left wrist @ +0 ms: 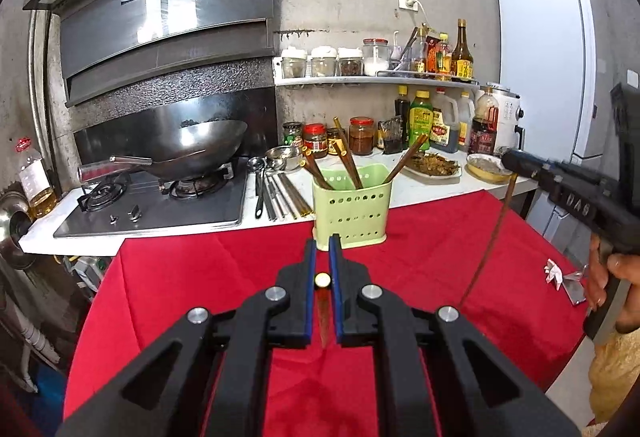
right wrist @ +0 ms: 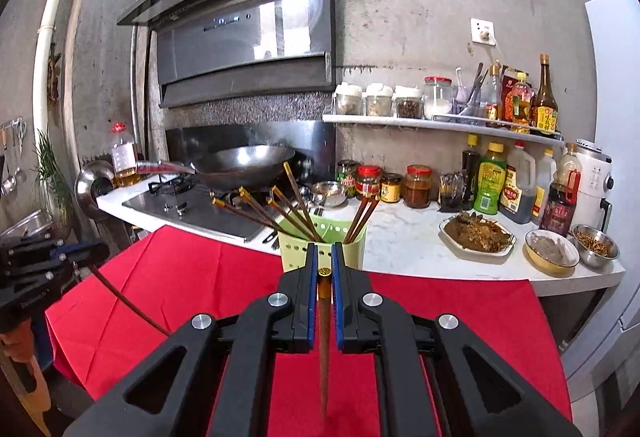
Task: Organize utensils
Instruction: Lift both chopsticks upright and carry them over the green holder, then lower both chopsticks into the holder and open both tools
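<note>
Fingers of both the left gripper [left wrist: 323, 249] and right gripper [right wrist: 325, 255] pinch one chopstick [left wrist: 322, 311] each, tips on the red surface [left wrist: 224, 277]. Lift clear, tilt upright, lower into the green holder [left wrist: 352, 207] beside the others.

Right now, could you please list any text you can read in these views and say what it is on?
None reads clearly.
Bottle labels: characters too small to read.
Right gripper casing: raised letters, blurred.
Left gripper casing: faint print, blurred.
</note>
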`<state>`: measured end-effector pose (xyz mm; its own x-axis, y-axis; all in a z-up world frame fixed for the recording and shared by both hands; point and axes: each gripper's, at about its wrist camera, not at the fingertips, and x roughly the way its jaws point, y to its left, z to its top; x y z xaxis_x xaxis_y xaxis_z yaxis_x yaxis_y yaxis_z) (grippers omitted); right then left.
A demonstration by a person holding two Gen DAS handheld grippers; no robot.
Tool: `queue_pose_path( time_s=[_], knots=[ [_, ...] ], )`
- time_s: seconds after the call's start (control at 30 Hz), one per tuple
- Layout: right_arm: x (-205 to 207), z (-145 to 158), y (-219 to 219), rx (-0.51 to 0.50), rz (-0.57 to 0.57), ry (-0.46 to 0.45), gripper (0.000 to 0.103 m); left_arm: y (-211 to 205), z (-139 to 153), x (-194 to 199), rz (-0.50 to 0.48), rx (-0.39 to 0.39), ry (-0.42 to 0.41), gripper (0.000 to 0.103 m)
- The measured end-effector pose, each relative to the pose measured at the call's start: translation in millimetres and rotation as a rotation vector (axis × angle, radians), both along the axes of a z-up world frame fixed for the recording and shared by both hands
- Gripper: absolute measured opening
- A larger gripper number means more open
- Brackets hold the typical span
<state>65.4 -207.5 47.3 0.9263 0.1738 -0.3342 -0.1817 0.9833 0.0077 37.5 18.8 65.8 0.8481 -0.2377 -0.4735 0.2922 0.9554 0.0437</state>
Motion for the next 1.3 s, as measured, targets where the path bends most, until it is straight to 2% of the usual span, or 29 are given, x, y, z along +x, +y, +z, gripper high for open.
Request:
queue_pose_path(
  time_s=[0.07,0.2,0.43,0.63,0.7,0.9,1.0,1.3],
  knots=[
    [0,-6,1,-0.027,-0.012,-0.004,0.008,-2,-5,2,-0.005,0.001,0.003,0.006],
    [1,-22,2,-0.043,-0.016,0.021,0.008,-6,-29,16,-0.014,0.0,0.077,0.006],
    [15,-67,9,-0.058,-0.001,0.124,0.008,-7,-57,20,-0.009,-0.001,0.112,0.006],
    [14,-72,13,-0.068,0.0,0.125,0.007,-6,-70,28,0.015,0.005,0.136,0.006],
    [16,-67,10,-0.067,-0.002,0.105,0.007,-6,-65,31,0.009,-0.015,0.127,0.006],
    [42,-35,3,0.012,0.035,0.013,0.007,-20,-29,59,0.003,-0.064,0.018,0.006],
    [62,-20,10,-0.008,0.035,-0.043,0.007,-36,-7,79,-0.007,-0.059,-0.036,0.006],
    [130,27,21,-0.035,0.034,-0.176,0.007,-64,40,139,-0.024,-0.043,-0.091,0.006]
  ],
)
